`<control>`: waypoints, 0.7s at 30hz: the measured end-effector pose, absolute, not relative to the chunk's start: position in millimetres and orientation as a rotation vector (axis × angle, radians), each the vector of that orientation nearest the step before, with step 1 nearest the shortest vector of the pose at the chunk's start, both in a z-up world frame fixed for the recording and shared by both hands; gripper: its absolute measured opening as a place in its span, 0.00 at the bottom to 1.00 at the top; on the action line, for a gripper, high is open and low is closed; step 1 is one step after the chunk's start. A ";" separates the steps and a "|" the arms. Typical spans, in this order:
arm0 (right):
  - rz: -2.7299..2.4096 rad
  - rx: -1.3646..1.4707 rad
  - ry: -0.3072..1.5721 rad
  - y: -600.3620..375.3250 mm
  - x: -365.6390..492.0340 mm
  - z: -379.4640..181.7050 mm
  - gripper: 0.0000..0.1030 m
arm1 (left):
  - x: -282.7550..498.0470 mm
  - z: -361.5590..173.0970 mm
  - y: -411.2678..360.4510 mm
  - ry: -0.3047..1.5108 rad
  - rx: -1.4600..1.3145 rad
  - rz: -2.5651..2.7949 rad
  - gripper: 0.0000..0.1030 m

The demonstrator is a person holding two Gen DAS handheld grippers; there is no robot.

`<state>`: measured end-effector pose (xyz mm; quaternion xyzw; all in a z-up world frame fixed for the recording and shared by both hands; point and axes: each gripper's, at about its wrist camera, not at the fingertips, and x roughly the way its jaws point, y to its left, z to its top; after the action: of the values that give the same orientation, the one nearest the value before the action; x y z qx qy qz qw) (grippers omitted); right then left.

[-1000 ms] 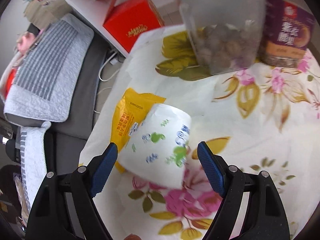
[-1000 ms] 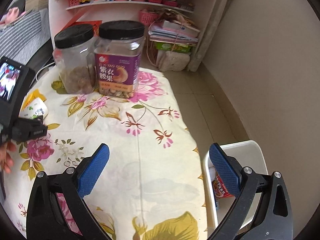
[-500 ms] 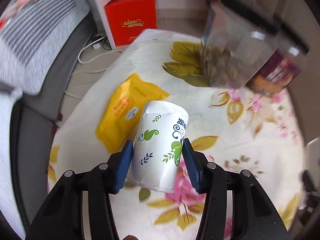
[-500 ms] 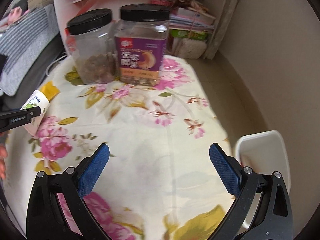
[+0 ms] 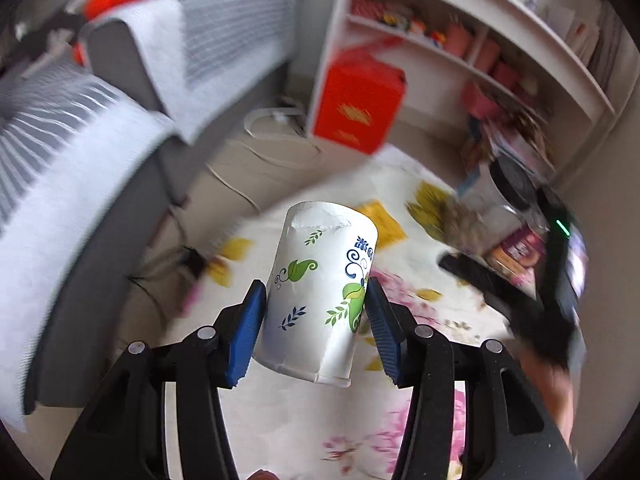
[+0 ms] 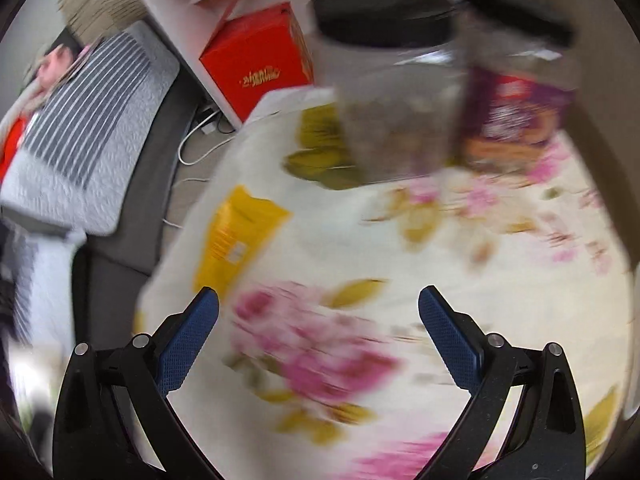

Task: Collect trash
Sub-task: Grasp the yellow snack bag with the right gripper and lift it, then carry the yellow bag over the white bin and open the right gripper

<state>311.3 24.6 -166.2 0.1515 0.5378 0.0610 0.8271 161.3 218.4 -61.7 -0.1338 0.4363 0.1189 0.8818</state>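
My left gripper (image 5: 316, 312) is shut on a white paper cup (image 5: 320, 296) with green and blue leaf prints and holds it up off the table. A yellow snack packet (image 6: 236, 236) lies flat near the left edge of the floral tablecloth (image 6: 360, 320); it also shows behind the cup in the left wrist view (image 5: 380, 222). My right gripper (image 6: 318, 324) is open and empty above the tablecloth, just right of and below the packet. The other hand-held gripper (image 5: 520, 292) shows at the right of the left wrist view.
Two black-lidded jars, one clear (image 6: 392, 92) and one purple-labelled (image 6: 520, 80), stand at the table's far side. A red box (image 6: 260, 60) sits under white shelves (image 5: 460, 40). A grey sofa with striped cushions (image 5: 100, 120) is to the left, with cables on the floor.
My left gripper has closed on the cup and lifted it off the table. My right gripper has swung left across the table toward the yellow packet, still open.
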 end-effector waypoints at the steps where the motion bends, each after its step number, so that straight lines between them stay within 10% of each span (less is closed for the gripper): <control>1: 0.121 0.371 1.171 36.1 322.4 -171.0 0.93 | 153.8 -56.3 221.8 0.884 -0.270 0.262 0.49; 14: -0.116 0.279 1.346 145.7 382.1 -241.6 0.89 | 144.1 -67.2 269.6 0.890 -0.278 0.303 0.50; 18: -0.150 0.199 1.309 145.4 376.7 -247.6 0.52 | 137.7 -71.9 278.0 0.892 -0.269 0.332 0.50; 21: -0.083 0.223 1.279 130.6 371.0 -242.3 0.05 | 135.4 -73.8 282.8 0.890 -0.274 0.347 0.50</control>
<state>371.0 130.6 -242.3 0.1036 0.5953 -0.0386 0.7958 135.4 282.8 -73.8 -0.1313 0.4269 0.1667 0.8791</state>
